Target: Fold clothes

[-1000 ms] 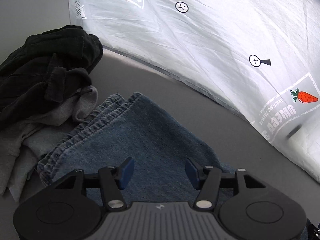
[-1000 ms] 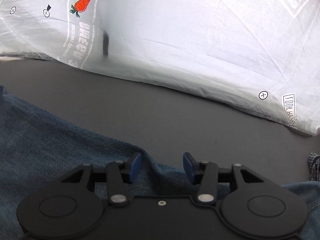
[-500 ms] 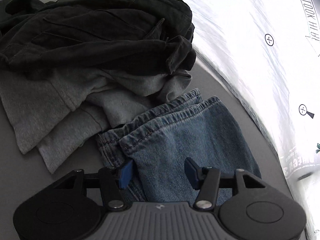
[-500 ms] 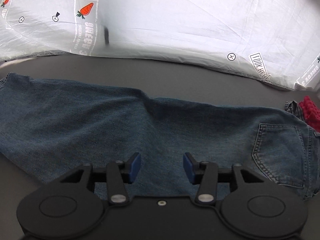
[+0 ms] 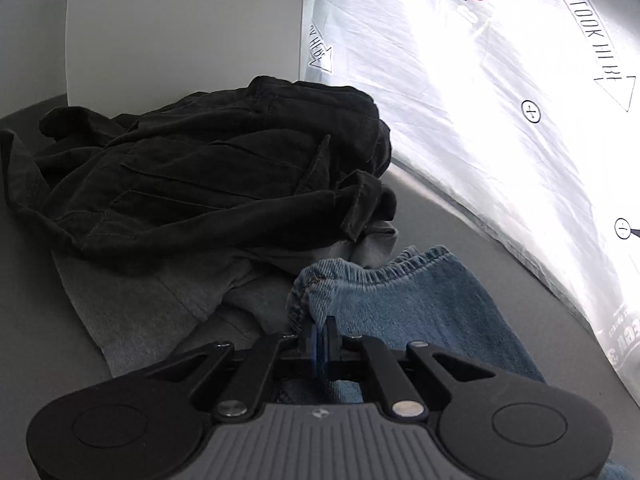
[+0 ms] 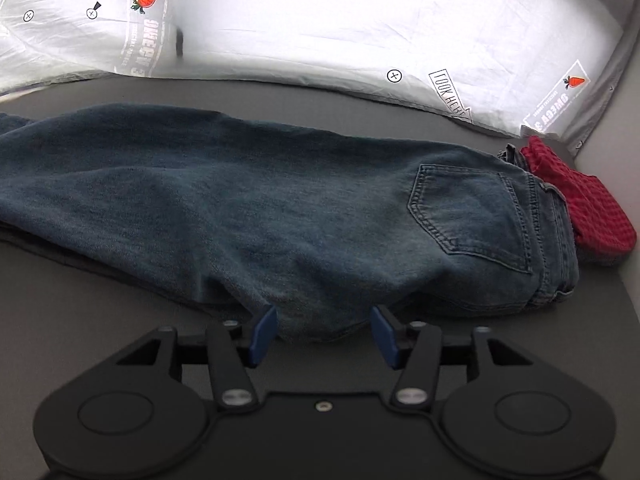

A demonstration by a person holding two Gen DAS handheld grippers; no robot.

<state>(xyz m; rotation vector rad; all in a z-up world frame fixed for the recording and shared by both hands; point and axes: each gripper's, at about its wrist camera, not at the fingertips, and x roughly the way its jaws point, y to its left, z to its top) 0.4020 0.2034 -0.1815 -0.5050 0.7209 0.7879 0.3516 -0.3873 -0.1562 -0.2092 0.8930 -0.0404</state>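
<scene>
While left hand-held gripper [image 5: 320, 338] pinches jeans [image 5: 400, 300] hem — right hand-held gripper [image 6: 324, 334] opening, unclamped, at seat.

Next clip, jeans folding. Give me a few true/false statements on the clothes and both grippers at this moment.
1. The left gripper is shut on the jeans at the hem. True.
2. The right gripper clamps the waistband. False: its jaws are opening, the jeans' edge between them unpressed.
3. A black garment lies on a grey one beside the hem. True.
4. The red cloth lies on the back pocket. False: it lies past the waistband.
5. The jeans hang in the air. False: they lie on the table.
</scene>
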